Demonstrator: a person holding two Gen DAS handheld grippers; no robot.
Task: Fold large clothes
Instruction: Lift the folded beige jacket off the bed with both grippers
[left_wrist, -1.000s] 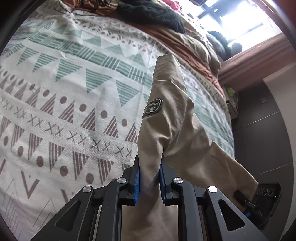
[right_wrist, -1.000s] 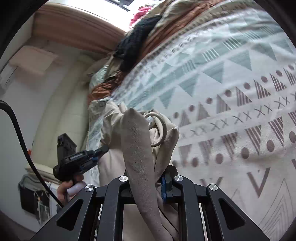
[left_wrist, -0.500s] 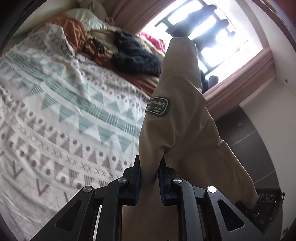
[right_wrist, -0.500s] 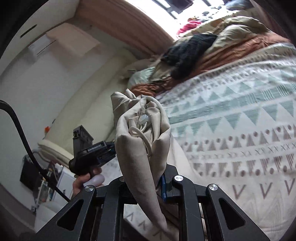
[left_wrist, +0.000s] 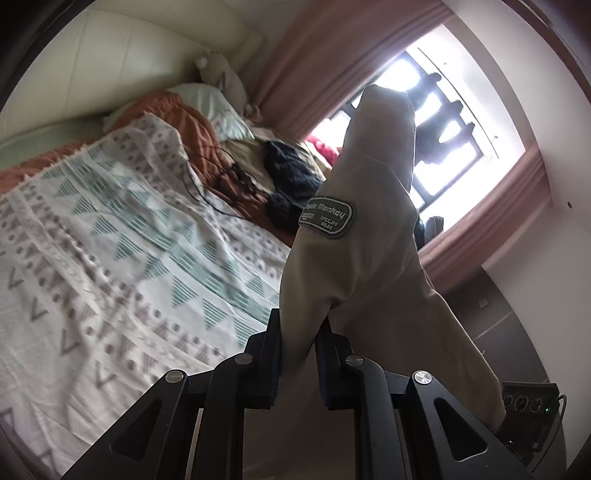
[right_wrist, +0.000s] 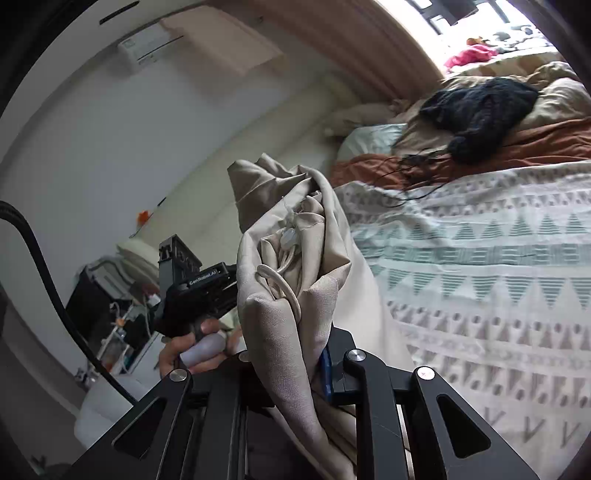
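A beige jacket (left_wrist: 369, 258) with a grey sleeve patch (left_wrist: 327, 218) stands up from my left gripper (left_wrist: 298, 332), which is shut on its fabric above the bed. My right gripper (right_wrist: 291, 354) is shut on a bunched part of the same beige jacket (right_wrist: 291, 266), where a drawstring loop (right_wrist: 280, 284) and toggle show. The left gripper's body and the hand holding it show in the right wrist view (right_wrist: 195, 291), to the left of the bunched cloth. Both grippers hold the jacket up off the patterned bedspread (left_wrist: 110, 258).
The bedspread (right_wrist: 498, 280) with teal triangles covers the bed. A rust-orange quilt (left_wrist: 192, 133), a black knitted garment (left_wrist: 291, 177) and pillows lie at the head of the bed. A bright window (left_wrist: 436, 122) with pink curtains is behind. A black cable (right_wrist: 48, 280) hangs at left.
Both grippers have lifted and tilted upward with the jacket. The views now take in the headboard, window and wall, where a second ago they looked down on the bedspread.
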